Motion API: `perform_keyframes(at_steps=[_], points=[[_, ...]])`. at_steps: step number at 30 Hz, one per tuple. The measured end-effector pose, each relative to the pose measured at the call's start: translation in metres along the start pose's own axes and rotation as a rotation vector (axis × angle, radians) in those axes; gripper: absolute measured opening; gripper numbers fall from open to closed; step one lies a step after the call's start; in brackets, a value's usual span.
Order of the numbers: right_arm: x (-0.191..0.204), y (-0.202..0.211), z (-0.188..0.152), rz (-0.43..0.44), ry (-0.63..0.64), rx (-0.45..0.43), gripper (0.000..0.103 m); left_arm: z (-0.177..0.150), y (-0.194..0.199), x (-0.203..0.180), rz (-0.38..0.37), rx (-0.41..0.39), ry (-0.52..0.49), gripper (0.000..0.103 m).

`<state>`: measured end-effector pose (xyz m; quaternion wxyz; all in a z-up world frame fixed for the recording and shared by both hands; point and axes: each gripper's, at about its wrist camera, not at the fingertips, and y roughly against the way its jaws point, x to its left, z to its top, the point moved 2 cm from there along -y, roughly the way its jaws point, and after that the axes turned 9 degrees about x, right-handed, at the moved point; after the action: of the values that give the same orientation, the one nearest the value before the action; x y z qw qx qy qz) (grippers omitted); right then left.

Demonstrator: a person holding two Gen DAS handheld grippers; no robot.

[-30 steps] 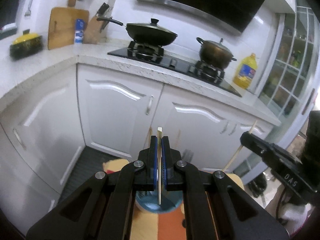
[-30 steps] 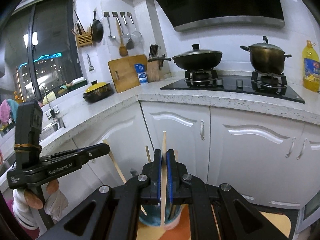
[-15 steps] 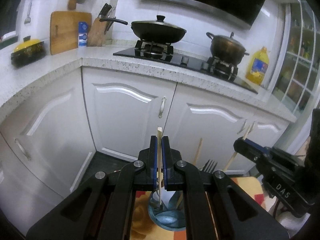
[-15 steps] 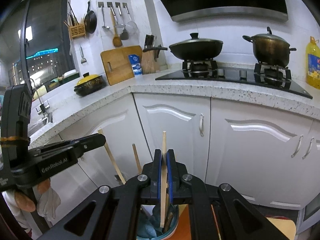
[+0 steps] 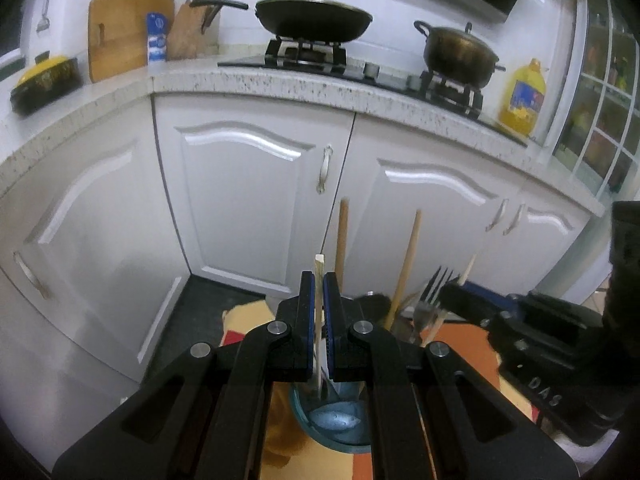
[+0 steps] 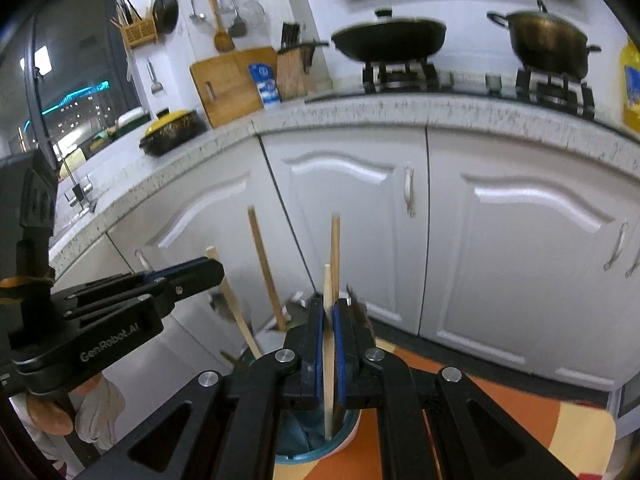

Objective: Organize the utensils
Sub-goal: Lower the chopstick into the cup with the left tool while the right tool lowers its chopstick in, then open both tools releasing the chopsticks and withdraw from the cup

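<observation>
At the lower centre of each wrist view, we see our left gripper (image 5: 319, 320) pinching a pale wooden chopstick (image 5: 318, 280) and our right gripper (image 6: 328, 336) pinching another light wooden chopstick (image 6: 328, 344), both lower ends inside the round teal-rimmed utensil cup (image 6: 352, 428) with a metal fork (image 5: 430, 296) and wooden handles.

Utensils (image 5: 408, 264) upright in holder (image 5: 340, 428)

Both views are fisheye, with black corners and lines bent hard at the edges; indoor light is even and fairly dim; white glare streaks the cabinet doors (image 5: 248, 200); the wok (image 6: 390, 38) and counter (image 6: 400, 110) are motion-blurred; the window (image 6: 72, 80) is dark.
</observation>
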<state>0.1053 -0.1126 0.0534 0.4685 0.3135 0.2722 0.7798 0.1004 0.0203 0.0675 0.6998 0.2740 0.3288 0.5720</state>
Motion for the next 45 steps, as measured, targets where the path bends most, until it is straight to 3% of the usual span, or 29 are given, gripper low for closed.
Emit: perform_keyframes(at_steps=[6, 9, 10, 12, 14, 16, 20, 31, 45], points=[[-0.011, -0.001, -0.005, 0.020, -0.044, 0.019, 0.006, -0.005, -0.005, -0.001, -0.006, 0.025, 0.018, 0.003], [-0.016, 0.004, -0.010, 0.015, -0.059, 0.019, 0.028, -0.006, -0.003, 0.001, -0.015, 0.031, 0.040, 0.003], [-0.019, 0.005, -0.013, 0.019, -0.066, 0.018, 0.028, -0.006, -0.002, 0.001, -0.015, 0.033, 0.043, 0.004], [-0.022, 0.006, -0.016, 0.019, -0.078, 0.025, 0.028, -0.008, -0.001, 0.001, -0.013, 0.040, 0.049, 0.009], [-0.024, 0.008, -0.021, 0.021, -0.091, 0.029, 0.028, -0.010, 0.000, 0.000, -0.018, 0.043, 0.054, 0.028], [-0.025, 0.012, -0.027, 0.023, -0.103, 0.030, 0.028, -0.012, 0.003, 0.001, -0.025, 0.043, 0.065, 0.039], [-0.024, 0.021, -0.037, 0.018, -0.107, 0.025, 0.028, -0.019, 0.011, 0.000, -0.005, 0.029, 0.071, 0.043], [0.001, 0.042, -0.052, -0.061, -0.084, -0.008, 0.035, -0.049, 0.027, -0.007, 0.048, 0.019, 0.061, 0.043], [0.025, 0.071, -0.063, -0.087, -0.081, -0.055, 0.041, -0.073, 0.060, -0.009, 0.068, -0.025, 0.075, 0.043]])
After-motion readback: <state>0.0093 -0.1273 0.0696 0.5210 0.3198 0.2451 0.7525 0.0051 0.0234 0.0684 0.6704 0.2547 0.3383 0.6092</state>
